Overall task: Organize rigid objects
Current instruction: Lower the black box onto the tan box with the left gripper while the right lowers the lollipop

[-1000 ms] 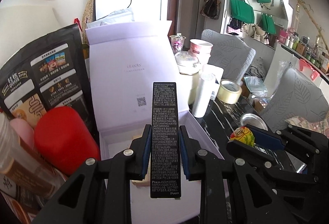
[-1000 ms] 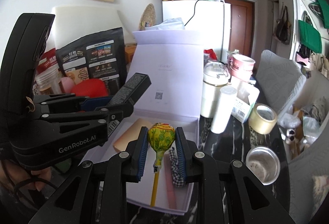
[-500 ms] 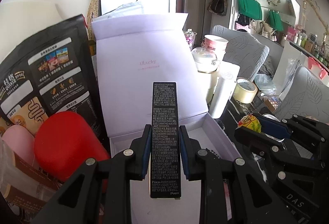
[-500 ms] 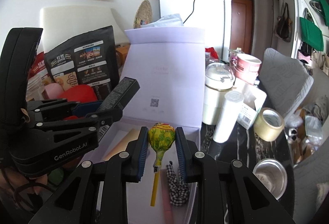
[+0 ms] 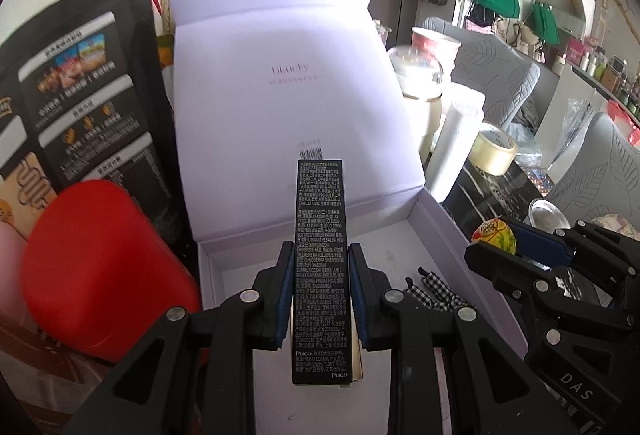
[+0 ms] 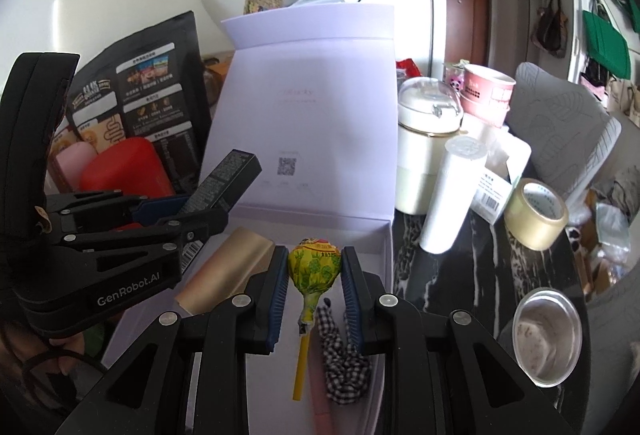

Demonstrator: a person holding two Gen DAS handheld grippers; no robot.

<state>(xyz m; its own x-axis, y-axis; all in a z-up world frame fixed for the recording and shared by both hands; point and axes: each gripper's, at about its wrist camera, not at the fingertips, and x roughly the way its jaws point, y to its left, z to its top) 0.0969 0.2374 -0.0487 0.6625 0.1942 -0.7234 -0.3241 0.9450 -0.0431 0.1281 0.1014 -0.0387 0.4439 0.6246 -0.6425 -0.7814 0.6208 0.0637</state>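
The left tool (image 5: 319, 289) was clamped narrowly on a slim black carton (image 5: 320, 251) printed with white text, its blue pads pressed against the carton's long sides; the carton ran forward between the fingers and stuck out past their tips. Directly beneath and ahead of that tool lay the open lilac box (image 5: 448, 235), its lid standing upright at the far end. To the left tool's right, the right tool (image 6: 314, 285) was closed on the round head of a lollipop (image 6: 315, 267) in a yellow-green wrapper, the yellow stick (image 6: 301, 367) trailing back between the fingers toward the camera. Under the right tool, inside the box, lay a black-and-white checked scrunchie (image 6: 343, 359) just right of the stick, a pink strip partly hidden below it, and a gold packet (image 6: 228, 269) to the tool's left, beneath the left tool's fingers. Left of the left tool stood a red container (image 5: 100, 275) and a black pouch (image 5: 76, 91). Right of the right tool, on the dark marbled tabletop (image 6: 472, 267), were a white cylinder (image 6: 452, 195), a roll of tape (image 6: 536, 215) and a small metal cup (image 6: 546, 339)
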